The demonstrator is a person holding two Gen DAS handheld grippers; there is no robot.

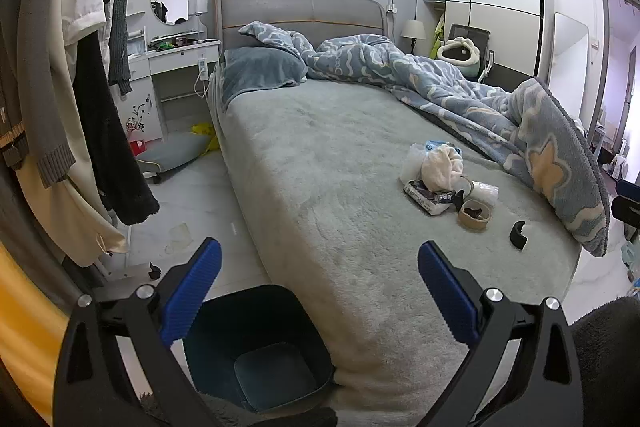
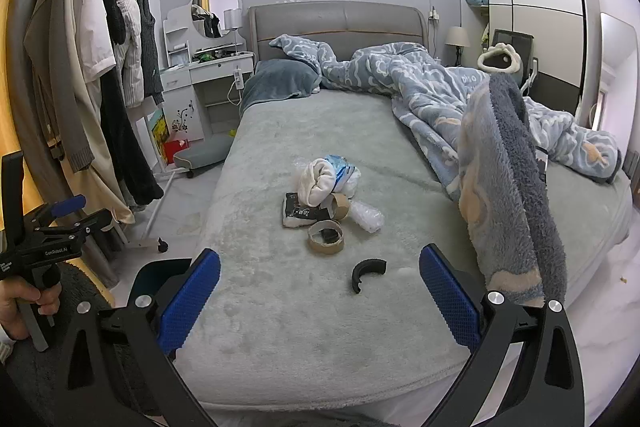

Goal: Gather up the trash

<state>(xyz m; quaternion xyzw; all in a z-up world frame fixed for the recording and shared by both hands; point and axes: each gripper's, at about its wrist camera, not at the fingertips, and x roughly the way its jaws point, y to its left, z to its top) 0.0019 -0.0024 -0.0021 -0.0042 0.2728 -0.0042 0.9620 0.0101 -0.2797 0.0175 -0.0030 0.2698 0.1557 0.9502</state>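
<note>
Both my grippers, left (image 1: 319,291) and right (image 2: 319,297), hung wide apart and empty near the bed's (image 2: 280,327) foot edge, the bin (image 1: 260,355) below its corner. I judged the black clip (image 2: 367,273) might sink into plush. Beyond lay tape roll (image 2: 326,237), wrappers and cloth (image 2: 318,183), heaped mid-bed.

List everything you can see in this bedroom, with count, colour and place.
Dark plastic bin: one, dark teal, floor at bed foot.
Cardboard tape ring: one, brown, on grey bed cover.
Curved black plastic piece: one, nearest the bed foot.
White rolled cloth: one, atop the litter pile.
Crumpled clear plastic: one, beside the ring.
Patterned blue duvet: one, bed's right side.
Hanging clothes: several, rack at left.
Left gripper: open.
Right gripper: open.
</note>
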